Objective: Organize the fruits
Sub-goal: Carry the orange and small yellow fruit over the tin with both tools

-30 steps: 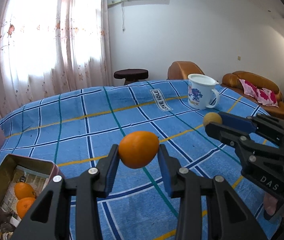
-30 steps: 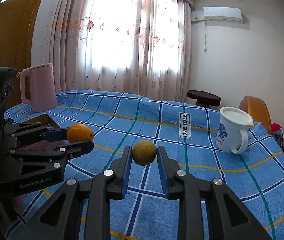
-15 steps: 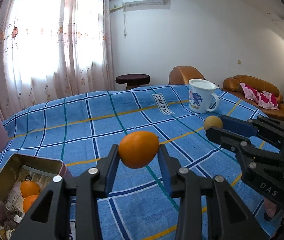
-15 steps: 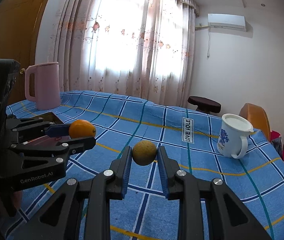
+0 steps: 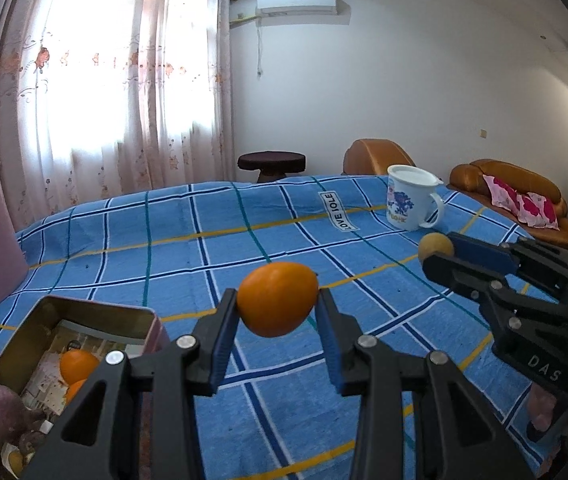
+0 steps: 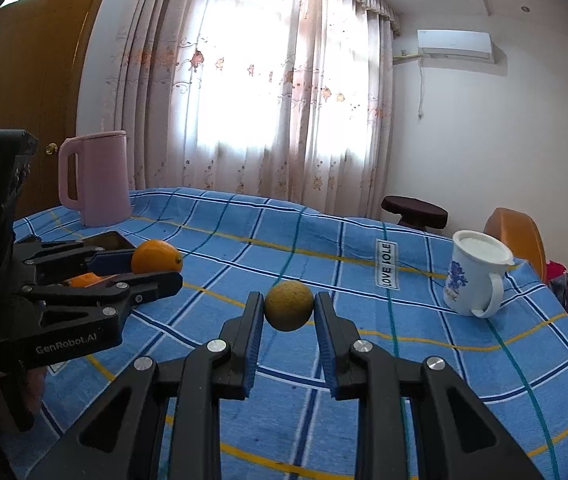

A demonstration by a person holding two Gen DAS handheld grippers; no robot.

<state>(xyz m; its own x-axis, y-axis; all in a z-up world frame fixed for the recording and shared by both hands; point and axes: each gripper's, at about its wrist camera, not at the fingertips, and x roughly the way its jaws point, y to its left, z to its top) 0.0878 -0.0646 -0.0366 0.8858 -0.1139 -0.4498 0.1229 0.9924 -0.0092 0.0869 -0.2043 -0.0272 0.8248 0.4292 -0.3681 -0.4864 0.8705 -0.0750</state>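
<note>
From my left wrist view, at 8 o'clock sits the open rectangular metal tin [image 5: 16,354], holding 2 small oranges [image 5: 77,366] and some purplish lumps I cannot identify. Just right of its rim, my left gripper [image 5: 278,306] has its blue-padded jaws closed part-way on a smooth round orange fruit [image 5: 278,299], which hangs clear above the blue plaid tablecloth [image 5: 188,256]. At 3 o'clock my right gripper [image 5: 437,248] comes in from the side, pinching a dull yellow-brown round fruit [image 5: 435,245].

In the right wrist view, a pink plastic kettle jug [image 6: 94,178] stands at 10 o'clock at the cloth's far edge. The left gripper [image 6: 156,268] shows at 9 o'clock with the orange fruit [image 6: 156,257] between its fingers, over the tin's far rim. Dead centre, my right gripper [image 6: 287,314] clamps the yellow-brown fruit [image 6: 287,306] with jaws narrowed to its width, lifted off the cloth. At 3 o'clock stands a white lidded mug with a blue flower print [image 6: 473,274].
</note>
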